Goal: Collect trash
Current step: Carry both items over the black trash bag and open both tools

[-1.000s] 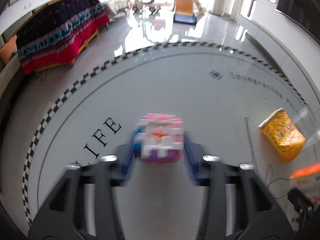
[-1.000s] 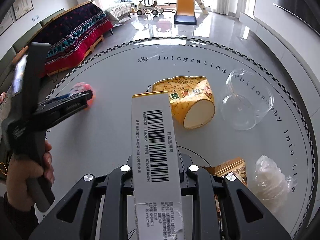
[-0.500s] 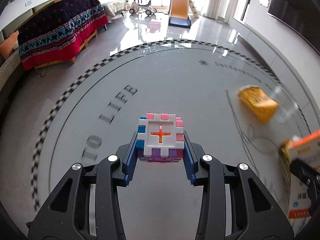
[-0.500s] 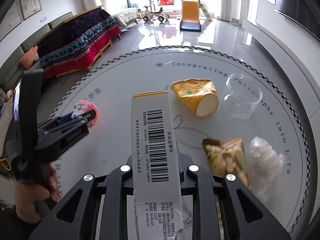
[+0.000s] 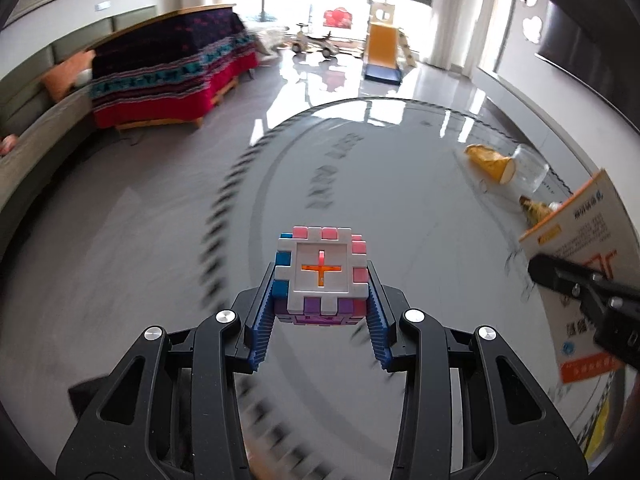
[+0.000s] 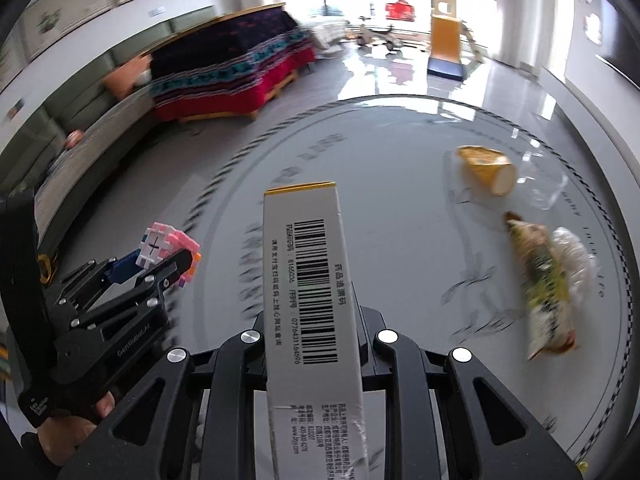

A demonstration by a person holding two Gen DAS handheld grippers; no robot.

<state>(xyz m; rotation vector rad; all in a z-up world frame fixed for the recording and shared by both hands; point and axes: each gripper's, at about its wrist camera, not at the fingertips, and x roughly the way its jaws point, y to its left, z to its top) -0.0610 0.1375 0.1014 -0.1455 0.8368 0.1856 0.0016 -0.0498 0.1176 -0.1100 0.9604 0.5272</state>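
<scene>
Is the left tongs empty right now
No, the left tongs are shut on a pink, white and purple puzzle cube, with the blue pads pressed against both its sides.

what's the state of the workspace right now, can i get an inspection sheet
surface: round white glossy table with grey lettering and a checkered rim
job's things: long white and yellow barcoded carton and pink, white and purple interlocking block cube, both held; yellow paper cup on its side, clear plastic cup, green printed snack wrapper and crumpled clear plastic bag on the table
clutter: nothing seen
grippers: left gripper shut on the cube; right gripper shut on the carton
cables: nothing seen
surroundings: sofa under a red and dark patterned blanket, yellow toy slide, shiny tiled floor
</scene>
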